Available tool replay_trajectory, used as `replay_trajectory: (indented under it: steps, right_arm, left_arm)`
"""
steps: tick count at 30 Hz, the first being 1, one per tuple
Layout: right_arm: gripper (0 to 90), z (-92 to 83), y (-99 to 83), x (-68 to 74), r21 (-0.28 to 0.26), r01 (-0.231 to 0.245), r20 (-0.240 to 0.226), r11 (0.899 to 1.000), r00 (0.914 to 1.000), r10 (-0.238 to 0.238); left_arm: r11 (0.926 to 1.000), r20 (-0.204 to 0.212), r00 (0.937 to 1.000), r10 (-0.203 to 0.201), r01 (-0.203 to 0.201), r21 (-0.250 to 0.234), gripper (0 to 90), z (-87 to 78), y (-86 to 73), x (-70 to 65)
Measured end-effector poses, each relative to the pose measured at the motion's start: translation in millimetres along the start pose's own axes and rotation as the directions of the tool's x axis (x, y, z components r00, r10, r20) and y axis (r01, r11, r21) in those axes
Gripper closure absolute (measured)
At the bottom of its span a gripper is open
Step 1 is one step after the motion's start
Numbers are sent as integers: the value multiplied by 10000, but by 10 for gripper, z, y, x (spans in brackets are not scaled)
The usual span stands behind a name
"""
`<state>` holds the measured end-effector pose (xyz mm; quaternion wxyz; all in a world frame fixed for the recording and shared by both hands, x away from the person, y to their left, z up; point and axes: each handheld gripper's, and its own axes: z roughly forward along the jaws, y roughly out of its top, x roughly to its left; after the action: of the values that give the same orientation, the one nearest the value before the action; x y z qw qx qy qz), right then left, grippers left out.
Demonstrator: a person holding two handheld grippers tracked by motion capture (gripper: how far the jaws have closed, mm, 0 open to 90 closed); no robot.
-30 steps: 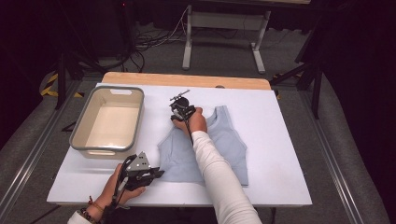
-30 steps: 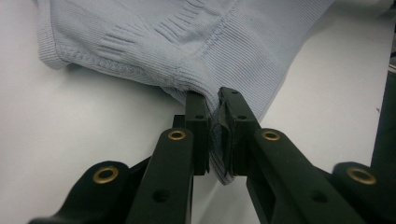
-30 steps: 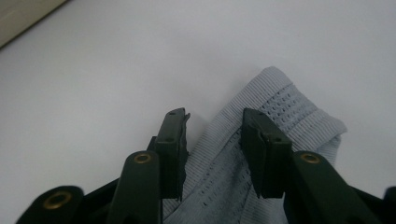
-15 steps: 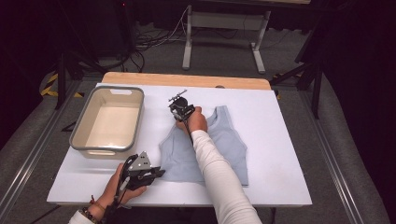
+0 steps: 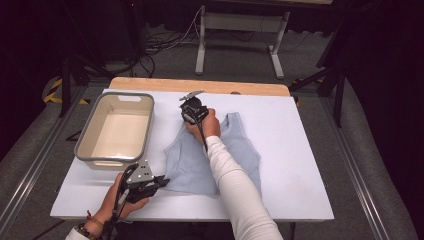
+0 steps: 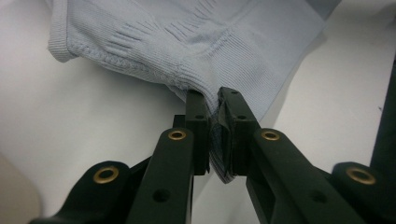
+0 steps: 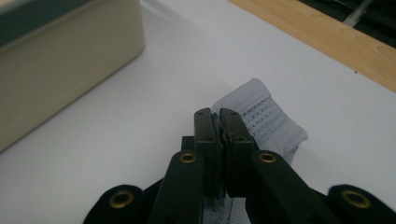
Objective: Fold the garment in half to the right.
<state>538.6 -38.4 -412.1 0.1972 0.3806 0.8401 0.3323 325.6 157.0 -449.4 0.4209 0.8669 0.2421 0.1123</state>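
A pale blue-grey tank top (image 5: 182, 165) lies spread on the white table (image 5: 305, 160), neckline towards the far side. My left gripper (image 5: 162, 181) sits at the garment's near left corner. In the left gripper view it (image 6: 214, 100) is shut on the ribbed hem (image 6: 187, 42), with cloth bunched between the pads. My right gripper (image 5: 192, 115) points down at the top's left shoulder strap. In the right gripper view its jaws (image 7: 218, 114) are shut on the folded strap (image 7: 268, 116), which is raised a little off the table.
A beige rectangular bin (image 5: 86, 146) stands on the table's left side, close to the strap, and its wall (image 7: 60, 70) fills the left of the right gripper view. A wooden strip (image 5: 200, 86) runs along the far edge. White surface lies bare right of the garment.
The right gripper has risen slightly at the shoulder strap, drawing the strap up with it. The left gripper has stayed in place on the hem corner.
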Motion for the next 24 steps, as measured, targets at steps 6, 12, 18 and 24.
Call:
replay_trajectory:
  steps: [6, 12, 18, 24]
  right_arm:
    - [862, -113, 89, 47, -573, 43, -303, 9983, 9995, -60]
    - [862, -262, 124, 26, -1310, -171, -575, 9912, 9983, 96]
    - [862, -396, 151, -34, -1772, -277, -661, 9838, 9977, 162]
    - [861, -487, 156, -73, -1966, -275, -680, 9801, 9976, 143]
  left_arm:
    - [9982, -335, 9977, 591, -590, 48, 834, -167, 66, -34]
    - [9980, -378, 9973, 627, -627, 18, 835, -248, 106, -11]
    - [9963, -334, 9965, 764, -776, -369, 837, -341, 229, -29]
    - [9915, -79, 9944, 1051, -1054, -766, 838, -322, 376, -117]
